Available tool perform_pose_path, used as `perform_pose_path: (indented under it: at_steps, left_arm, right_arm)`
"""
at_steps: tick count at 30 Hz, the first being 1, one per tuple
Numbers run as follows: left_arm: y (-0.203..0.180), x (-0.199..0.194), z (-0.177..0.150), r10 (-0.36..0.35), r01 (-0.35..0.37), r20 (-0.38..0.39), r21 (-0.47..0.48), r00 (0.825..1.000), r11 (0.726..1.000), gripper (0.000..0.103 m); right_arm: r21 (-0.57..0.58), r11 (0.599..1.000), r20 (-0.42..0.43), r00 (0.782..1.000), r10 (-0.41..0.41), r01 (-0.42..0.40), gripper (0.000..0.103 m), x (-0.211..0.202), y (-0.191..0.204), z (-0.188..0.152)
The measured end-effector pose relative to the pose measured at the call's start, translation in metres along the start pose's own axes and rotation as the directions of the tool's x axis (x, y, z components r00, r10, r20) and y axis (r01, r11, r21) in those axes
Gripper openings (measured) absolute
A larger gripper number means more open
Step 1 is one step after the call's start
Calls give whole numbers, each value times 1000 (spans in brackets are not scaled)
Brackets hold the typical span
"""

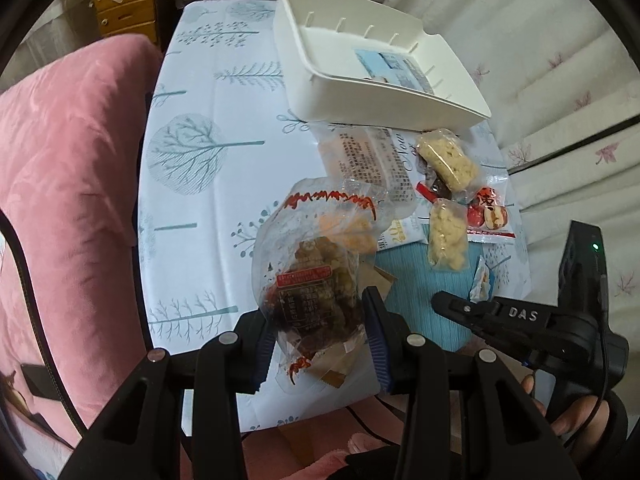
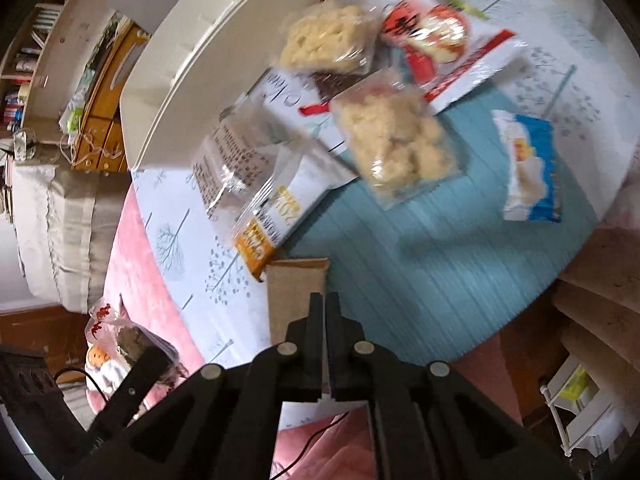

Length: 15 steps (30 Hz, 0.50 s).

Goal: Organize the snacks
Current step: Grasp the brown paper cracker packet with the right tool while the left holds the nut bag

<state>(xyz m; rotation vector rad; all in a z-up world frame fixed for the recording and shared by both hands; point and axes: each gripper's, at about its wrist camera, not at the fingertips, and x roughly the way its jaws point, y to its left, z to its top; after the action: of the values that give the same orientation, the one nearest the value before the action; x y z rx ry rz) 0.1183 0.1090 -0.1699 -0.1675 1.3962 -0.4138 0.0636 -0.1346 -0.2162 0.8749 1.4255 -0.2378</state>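
Fingers of the left gripper (image 1: 320,344) clamp a clear plastic bag of dark and tan snacks (image 1: 316,280), held above the tree-patterned worktop (image 1: 200,184). Right gripper (image 2: 325,312) has its fingers pressed together on the edge of a flat brown paper packet (image 2: 296,296). Loose wrapped snacks, among them a pale puffed-rice bar in clear wrap (image 2: 394,140) and a blue and white sachet (image 2: 528,168), lie beside the white plastic tray (image 1: 320,92).
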Motion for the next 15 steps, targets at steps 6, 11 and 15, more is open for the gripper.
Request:
perform_pose_path:
  at_steps: [6, 11, 15]
  left_arm:
    - [20, -3, -2, -17, 17, 5, -16, 1000, 1000, 40]
    - [34, -3, -3, -31, 31, 0, 5, 1000, 1000, 40]
    - [45, -4, 1, -49, 49, 3, 28, 999, 998, 40]
  right_arm:
    - [21, 1000, -98, 995, -19, 21, 27, 30, 20, 1]
    - [24, 996, -124, 989, -78, 81, 30, 49, 38, 0]
    - [26, 988, -134, 980, -146, 151, 46, 61, 48, -4]
